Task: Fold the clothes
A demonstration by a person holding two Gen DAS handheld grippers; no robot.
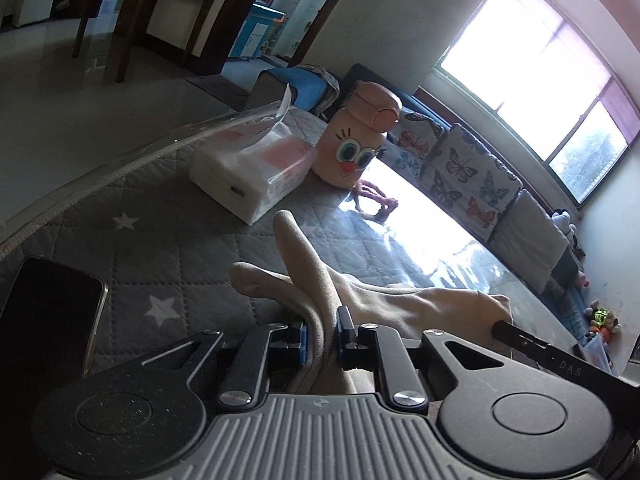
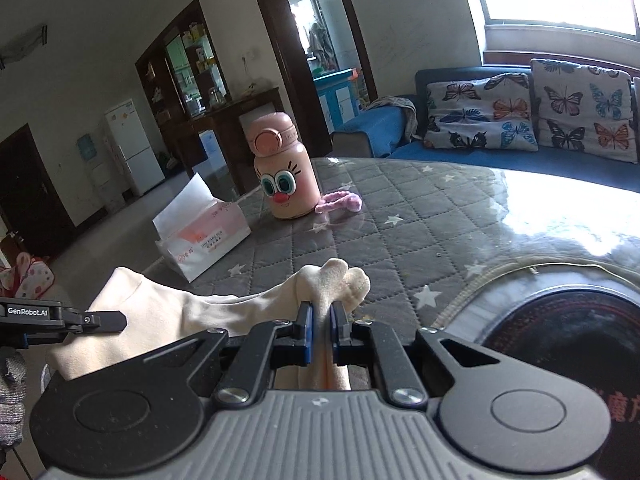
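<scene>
A cream-coloured garment (image 1: 384, 304) hangs stretched between my two grippers above the grey star-quilted table (image 1: 168, 256). My left gripper (image 1: 322, 334) is shut on one bunched edge of it, with a fold sticking up past the fingers. My right gripper (image 2: 321, 330) is shut on the other bunched edge of the garment (image 2: 168, 312). The right gripper's tip shows at the right in the left wrist view (image 1: 520, 336). The left gripper's tip shows at the left in the right wrist view (image 2: 96, 320).
On the table stand a tissue pack (image 1: 256, 168), a pink cartoon-face bottle (image 1: 352, 148) with a pink cord (image 2: 340, 202), a black phone (image 1: 48, 320) and a round dark mat (image 2: 568, 344). A blue sofa with butterfly cushions (image 2: 520, 116) lies beyond.
</scene>
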